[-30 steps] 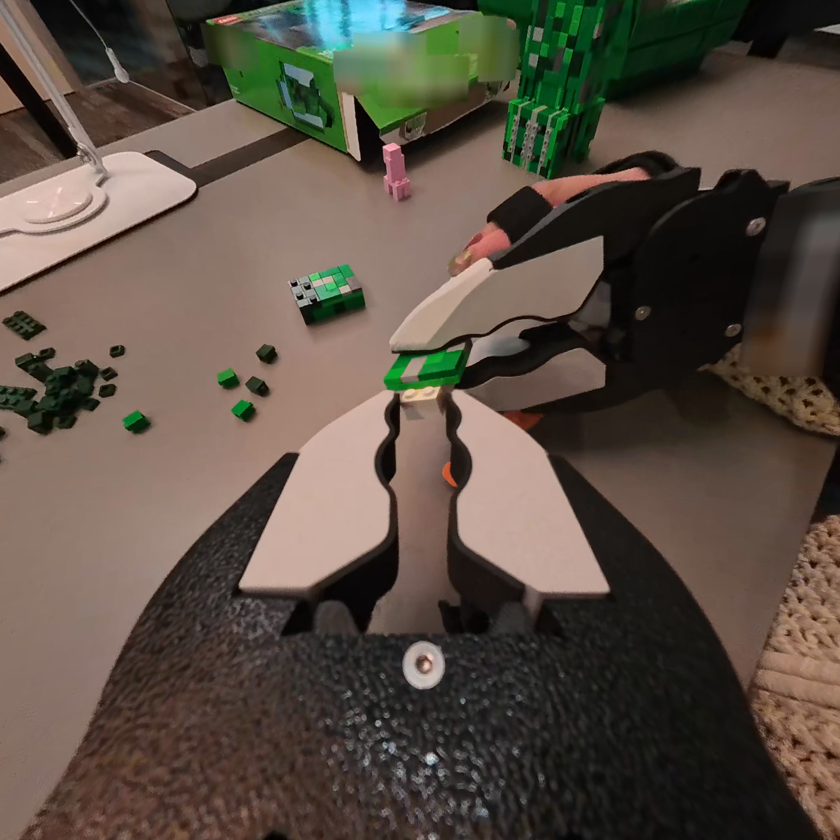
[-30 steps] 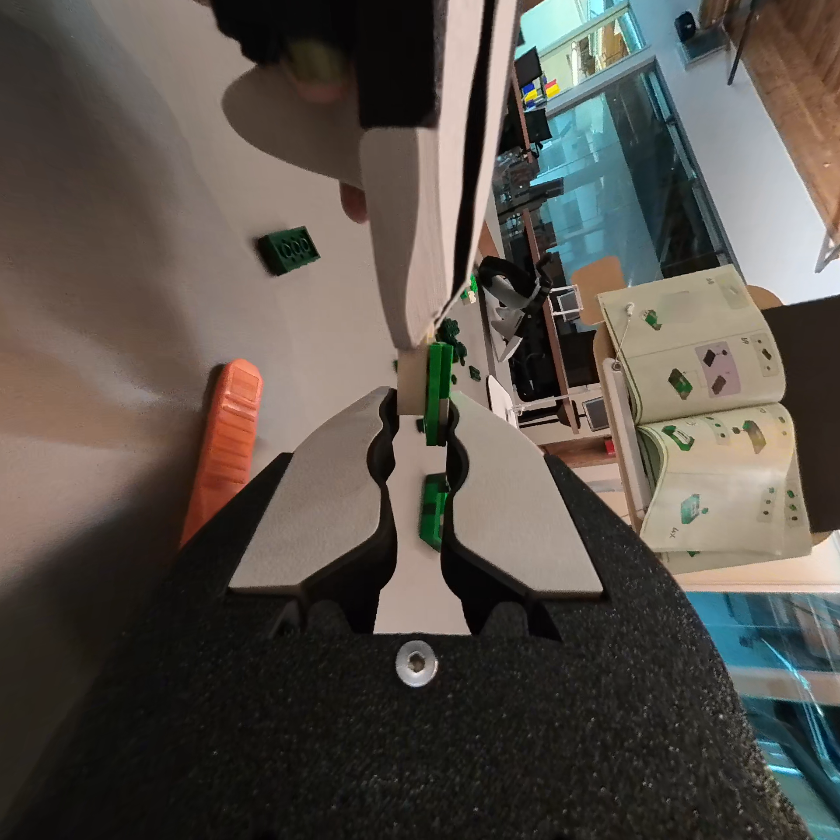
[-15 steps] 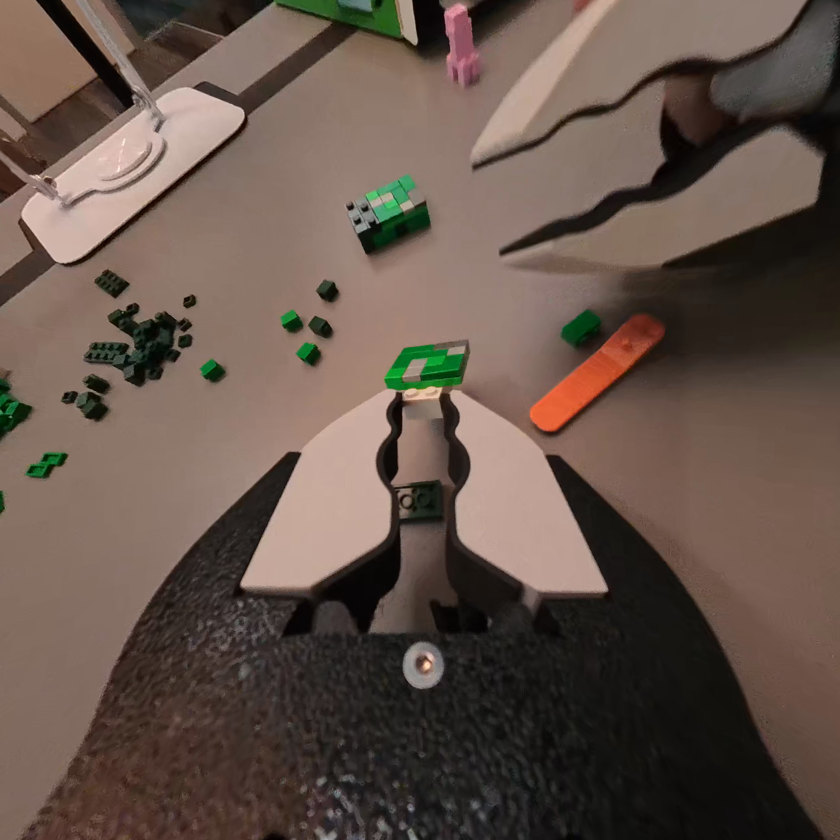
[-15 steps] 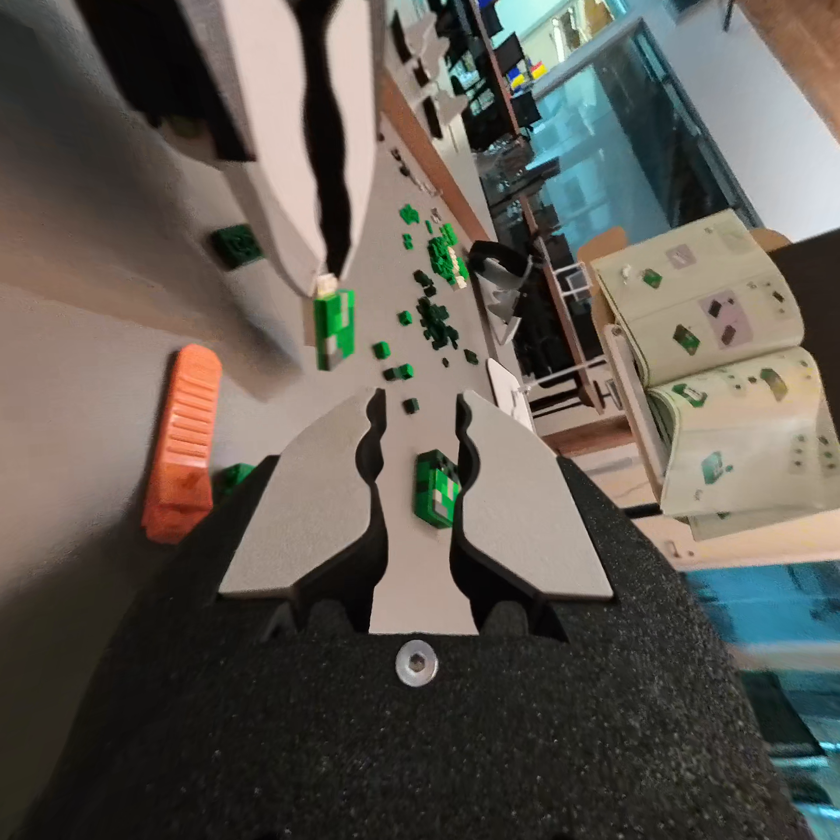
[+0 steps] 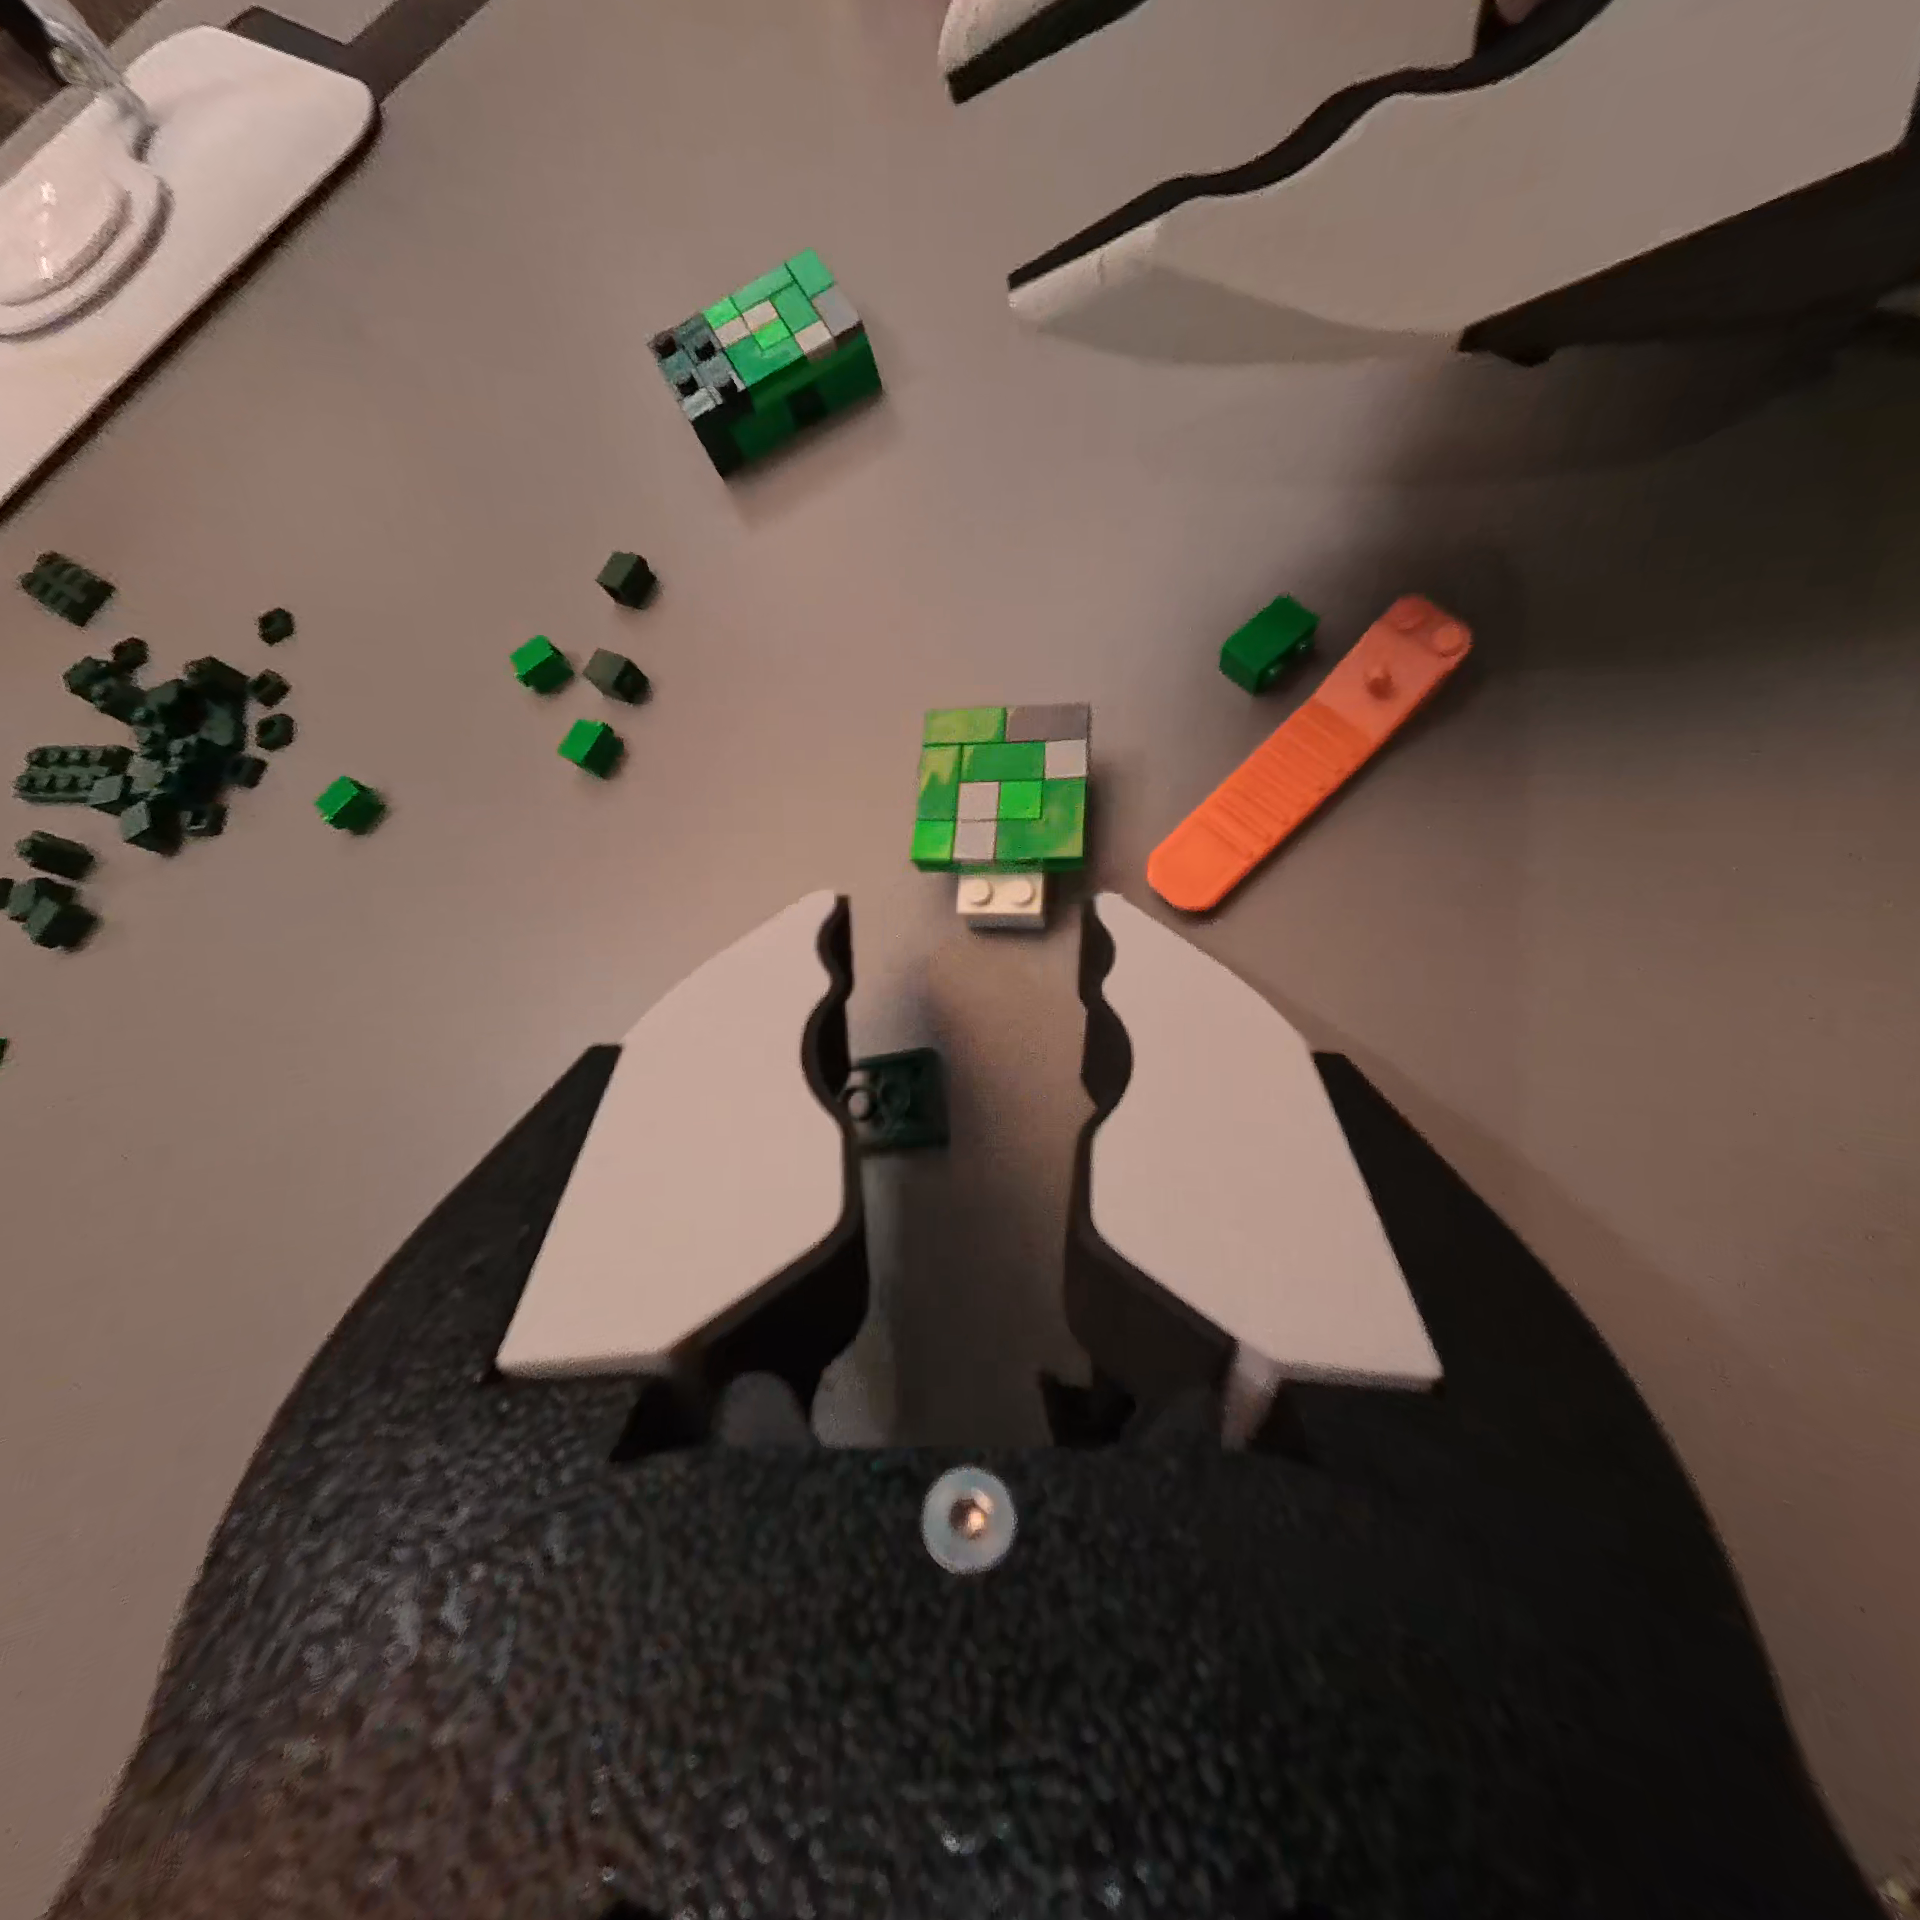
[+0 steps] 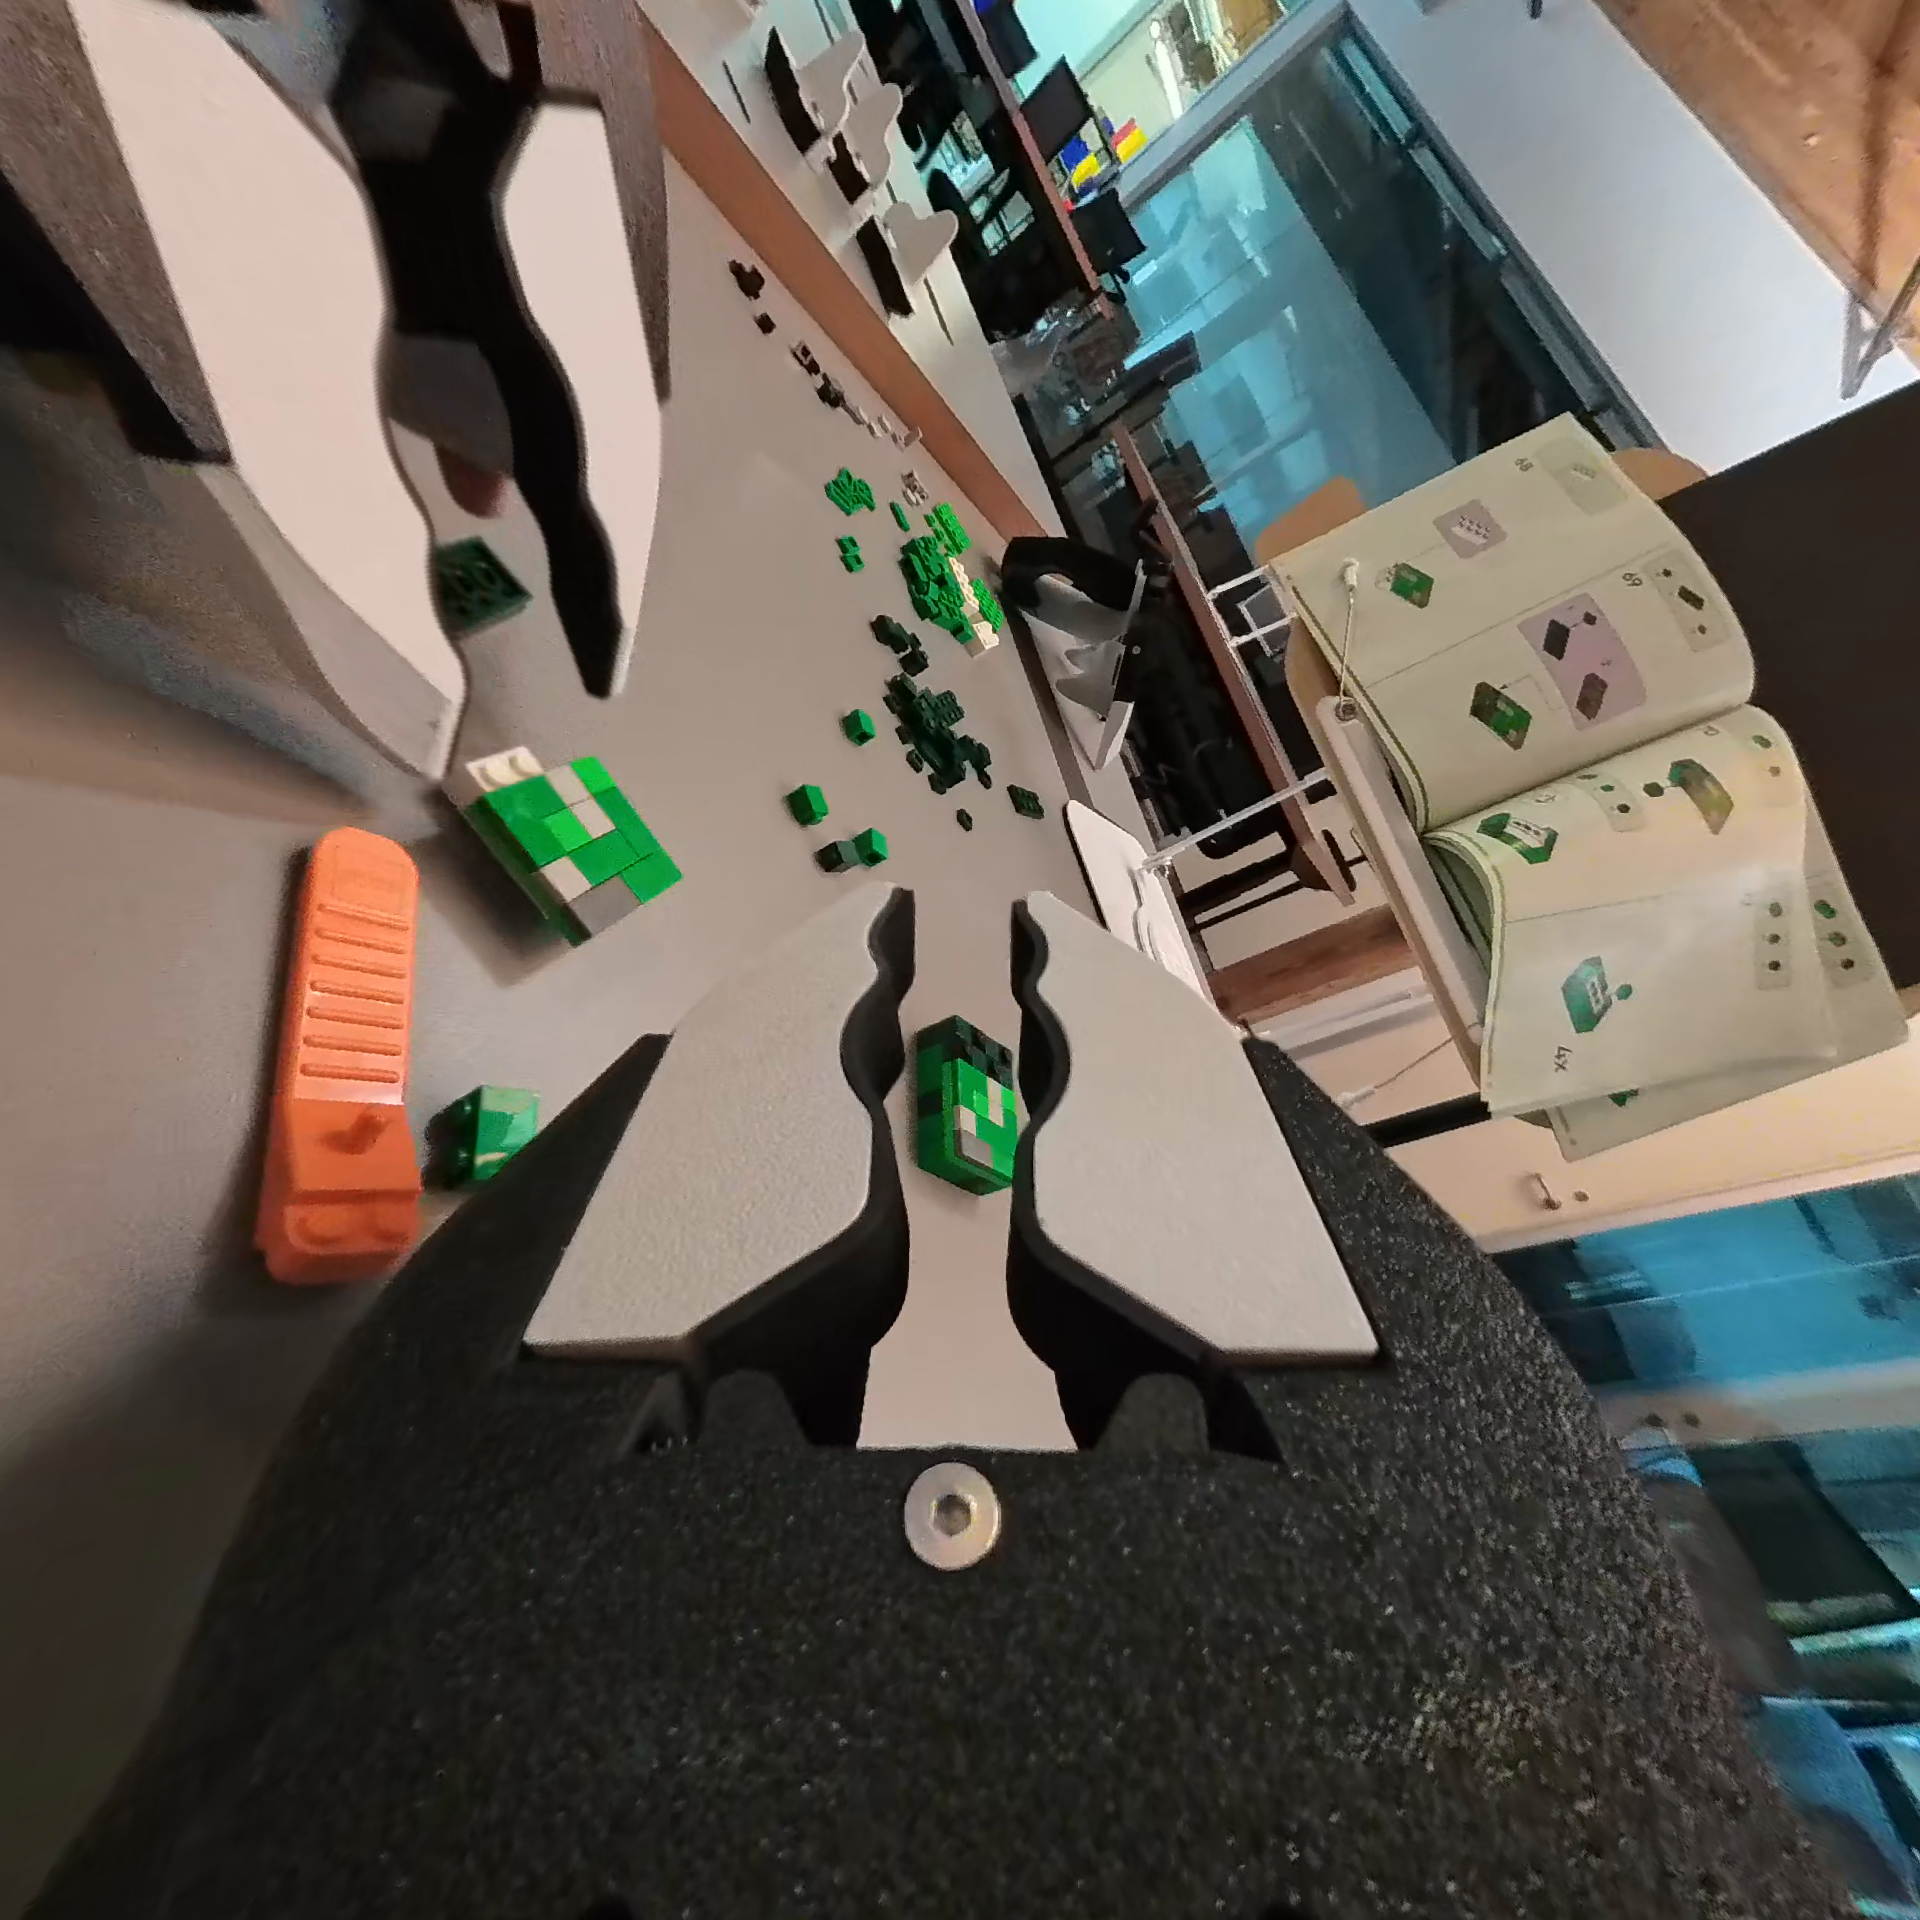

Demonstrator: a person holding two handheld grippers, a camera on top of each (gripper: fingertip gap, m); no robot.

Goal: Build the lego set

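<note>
A flat green-and-grey tiled plate (image 5: 1003, 790) with a white brick (image 5: 1003, 900) under its near edge lies on the table just beyond my left gripper (image 5: 966, 909), which is open and empty. It also shows in the right wrist view (image 6: 566, 847). A dark green plate (image 5: 899, 1101) lies on the table between the left fingers. My right gripper (image 6: 959, 902) is empty, its jaws a narrow gap apart, raised at the left wrist view's upper right (image 5: 1455, 208). A green cube-shaped build (image 5: 774, 358) stands farther back and shows through the right gripper's gap (image 6: 966, 1112).
An orange brick separator (image 5: 1309, 748) and a green brick (image 5: 1268, 642) lie right of the tiled plate. Loose green pieces (image 5: 582, 675) and a dark green pile (image 5: 156, 748) lie to the left. A white stand base (image 5: 156, 208) holds an open instruction booklet (image 6: 1610, 779). The gap from one gripper's tips to the other's is roughly 10 centimeters.
Both grippers held the tiled plate in the air a second ago. The right one let go and drew back. The left one has since opened, and the plate lies on the table.
</note>
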